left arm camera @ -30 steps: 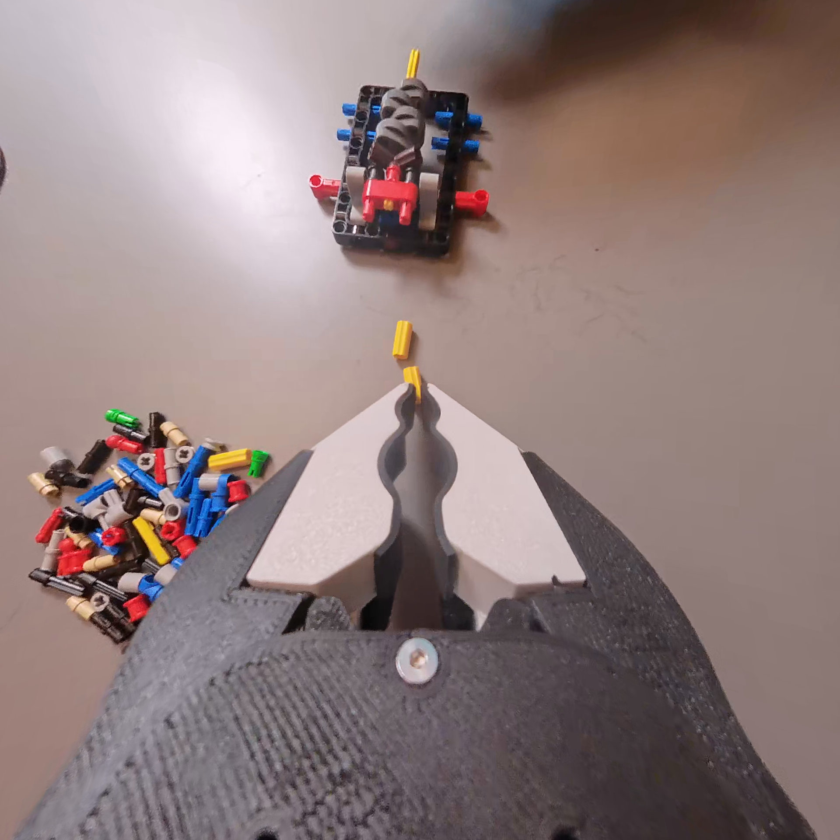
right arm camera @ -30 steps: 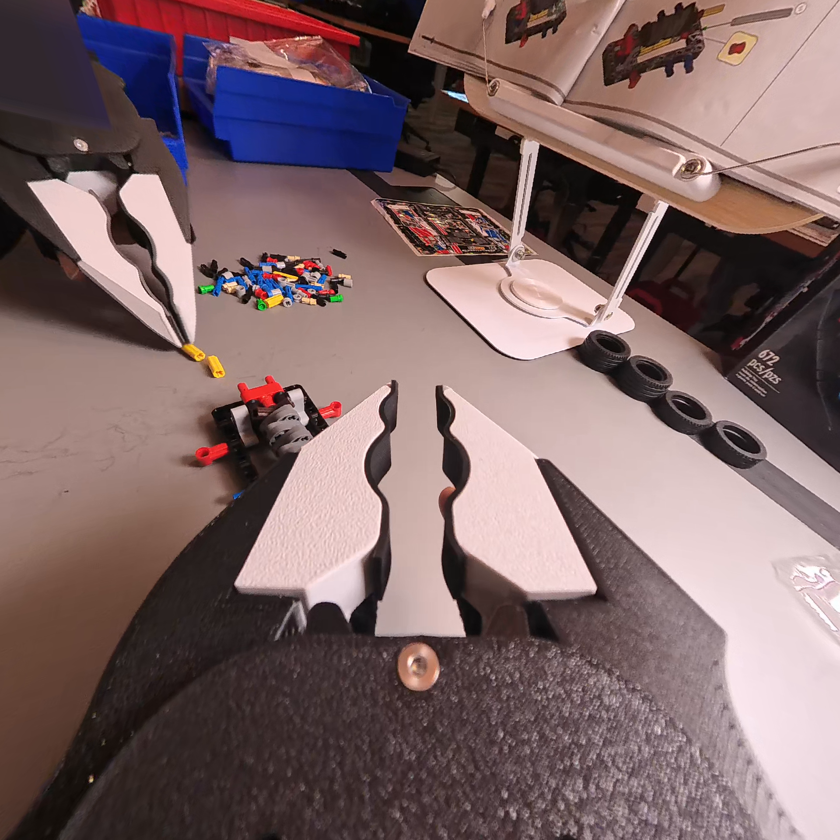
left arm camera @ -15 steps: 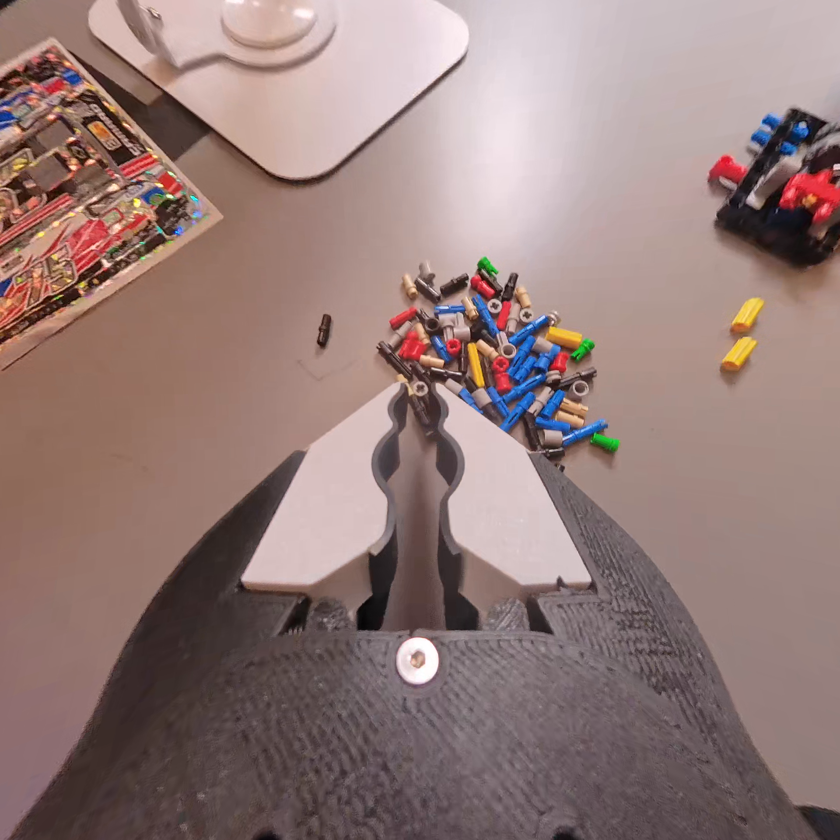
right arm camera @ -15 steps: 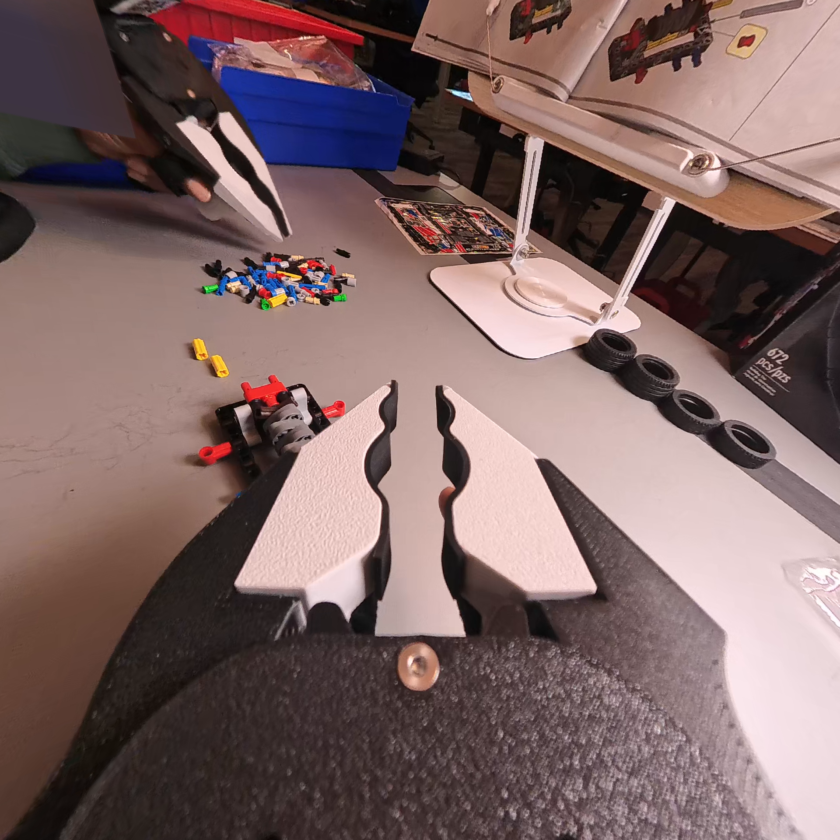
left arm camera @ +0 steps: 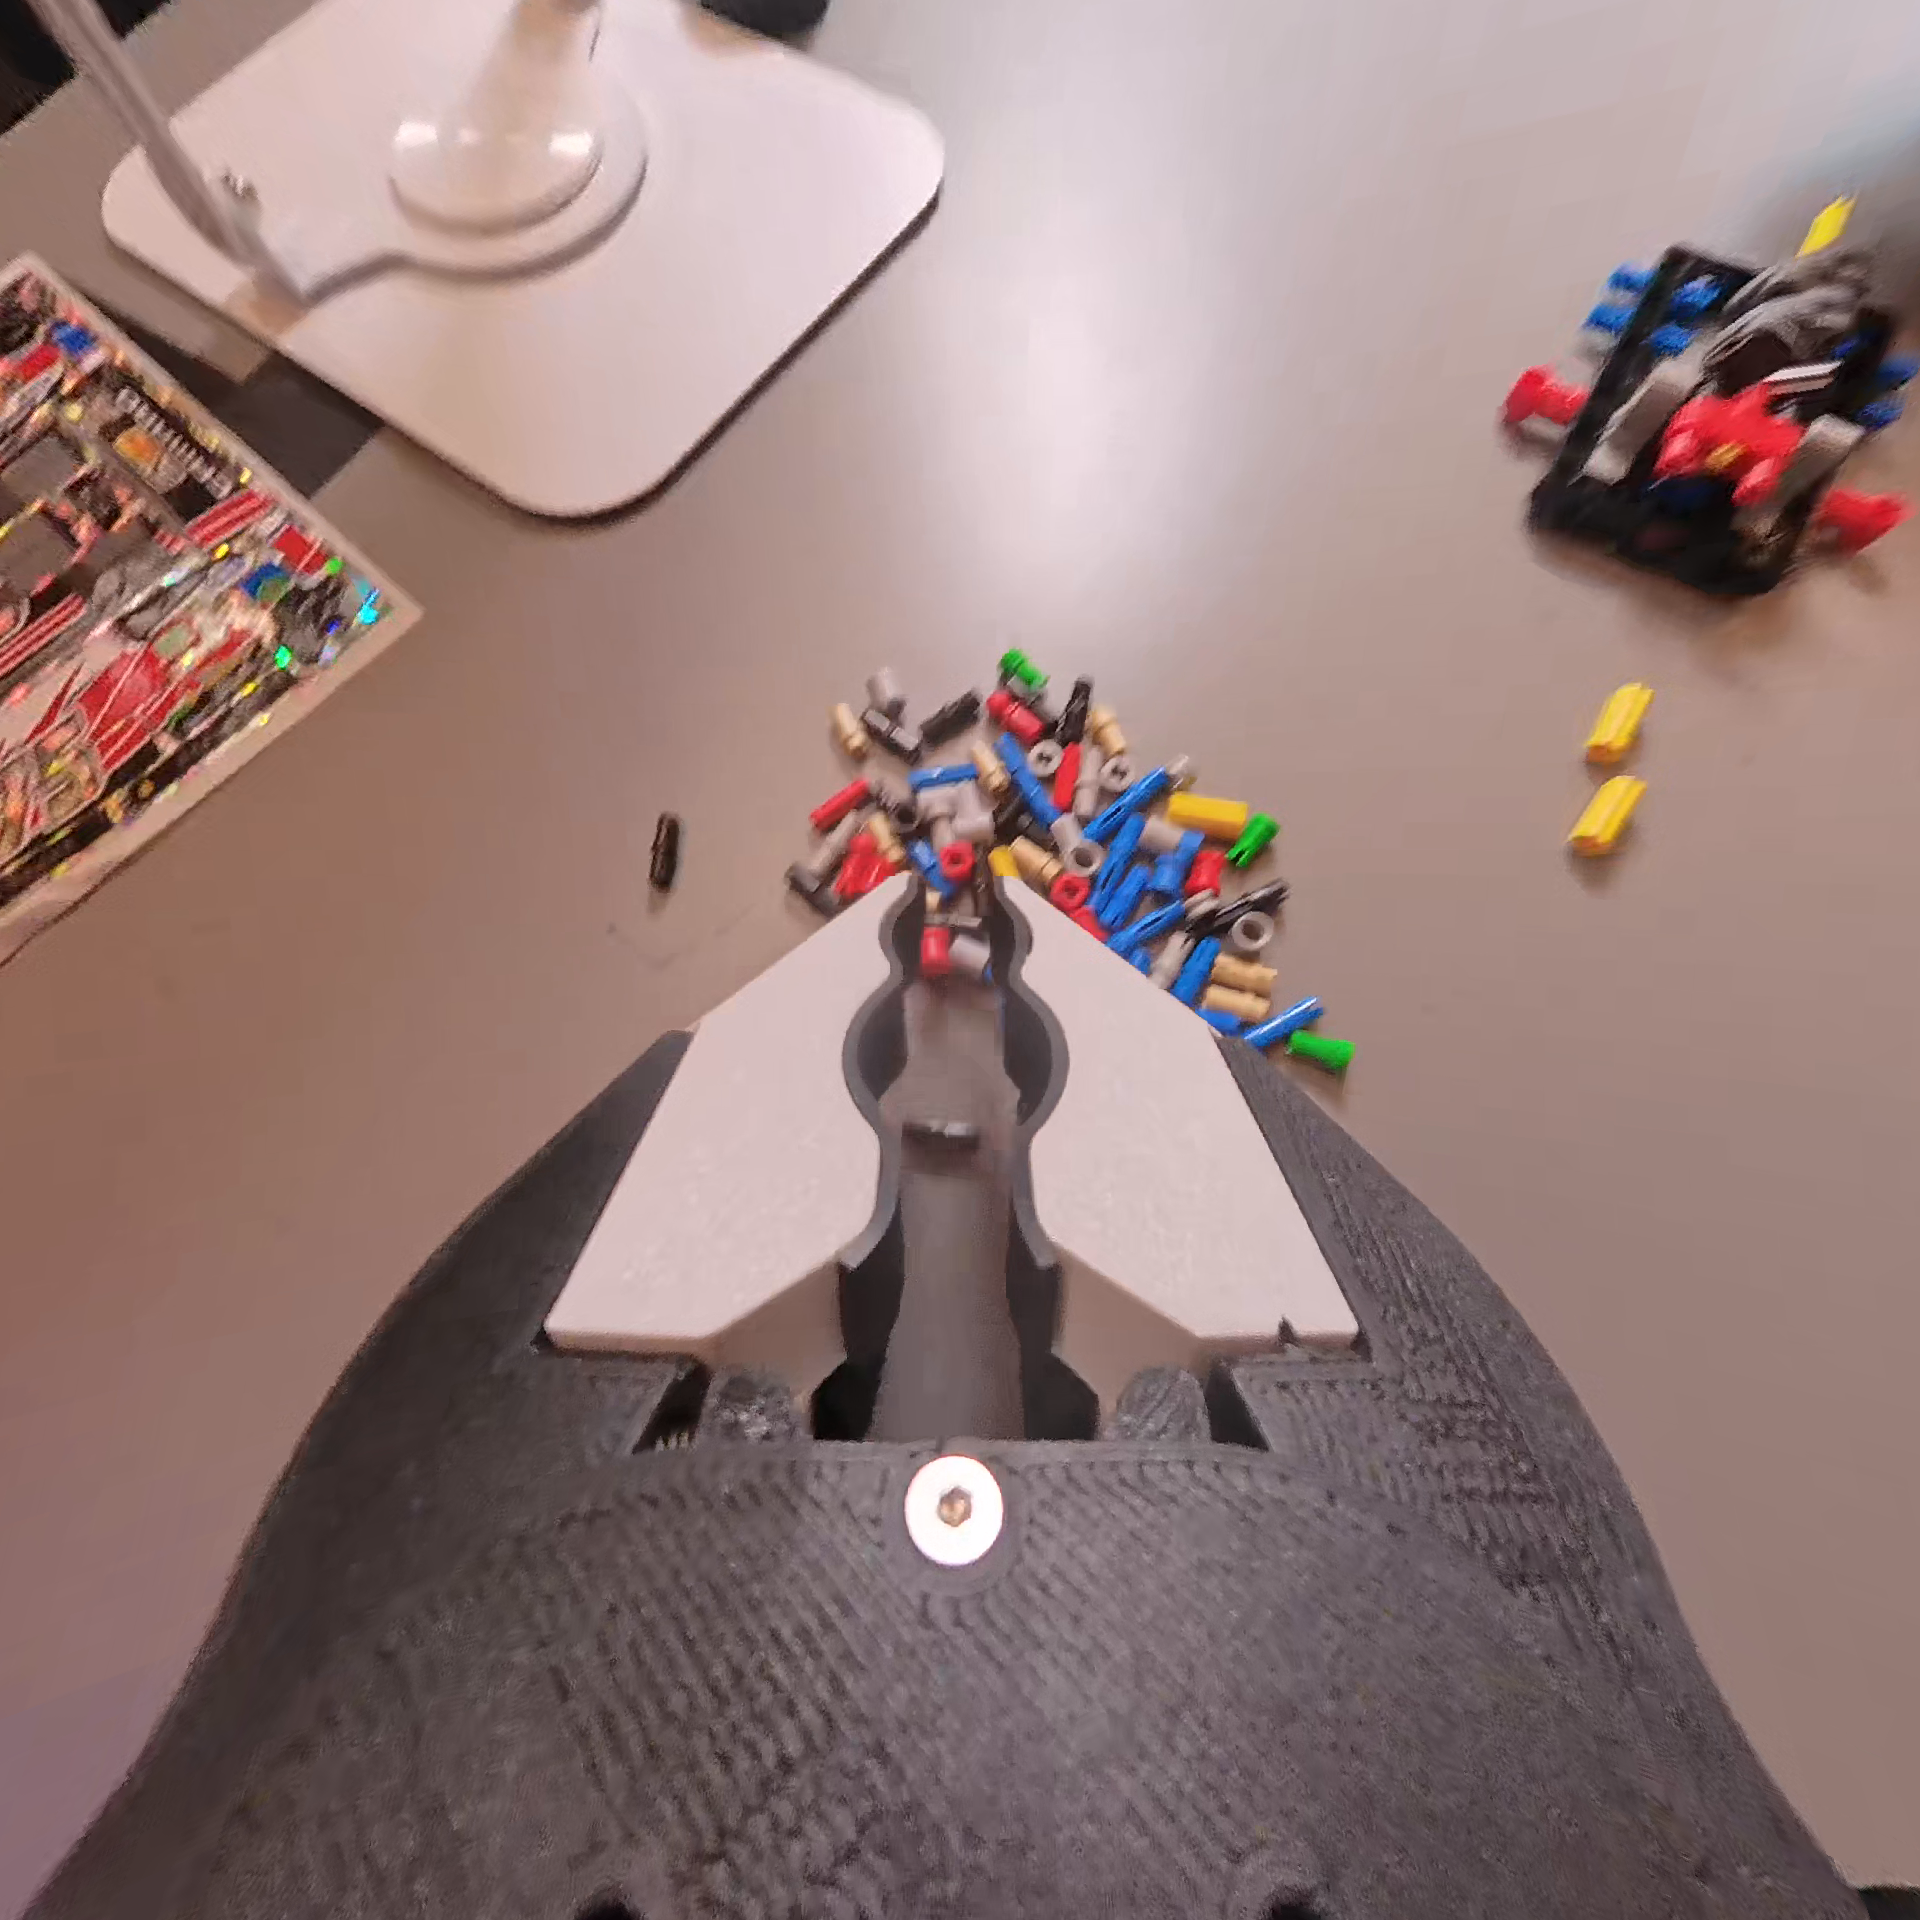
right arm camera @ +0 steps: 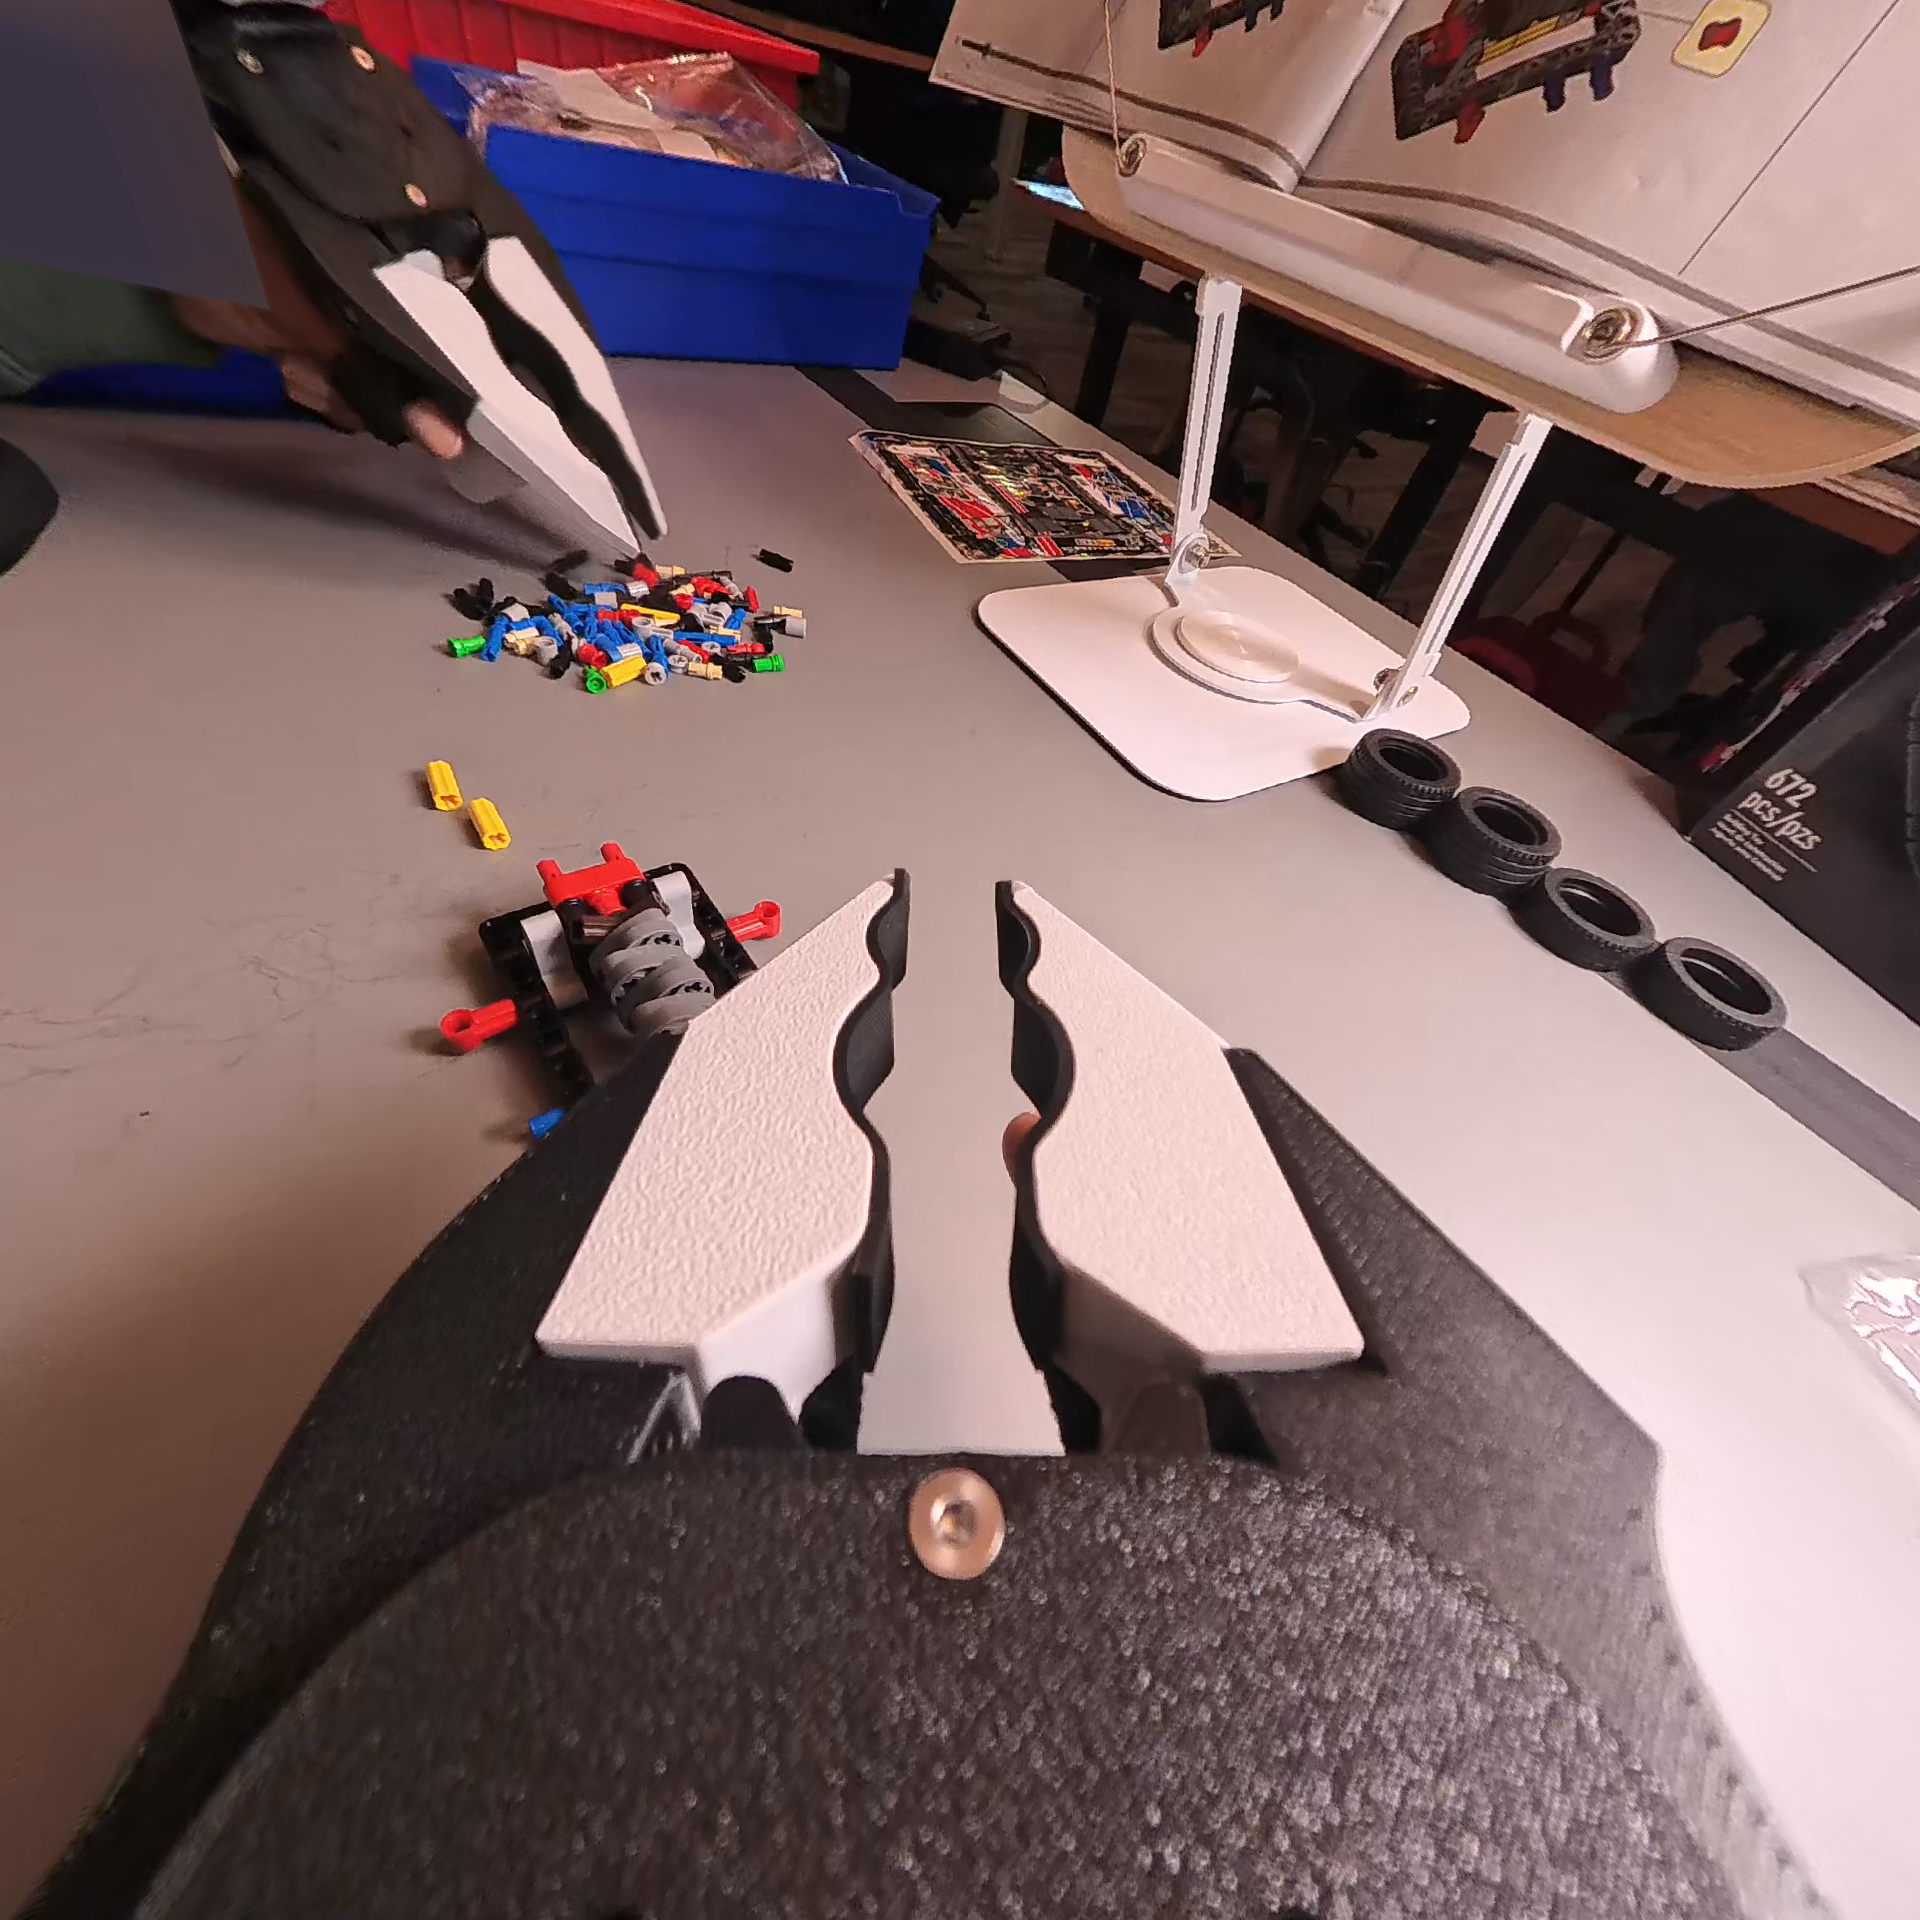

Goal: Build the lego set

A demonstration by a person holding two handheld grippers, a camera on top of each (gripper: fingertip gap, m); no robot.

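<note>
My left gripper (left arm camera: 959, 883) is open, its tips low over the near edge of a pile of small coloured pins and connectors (left arm camera: 1060, 821). Pieces show between its fingers, but none is gripped. Two yellow connectors (left arm camera: 1610, 764) lie right of the pile. The partial build (left arm camera: 1725, 416), a black frame with grey gears and red and blue pins, sits at the far right. My right gripper (right arm camera: 951, 883) is open and empty, hovering just right of the build (right arm camera: 623, 945). The right wrist view also shows the left gripper (right arm camera: 644, 530) over the pile (right arm camera: 623, 629).
A lone black pin (left arm camera: 663, 850) lies left of the pile. A sticker sheet (right arm camera: 1029, 499) and a white stand base (right arm camera: 1226, 665) holding the instruction booklet (right arm camera: 1558, 83) lie beyond. Several black tyres (right arm camera: 1496, 836) line the right. A blue bin (right arm camera: 717, 239) stands at the back. Spacing between my two grippers at the tips: around 25 cm.
My left gripper let go of a yellow connector beside the other one, swung left to the pile, lowered onto it and opened a little. The right gripper has not moved.
</note>
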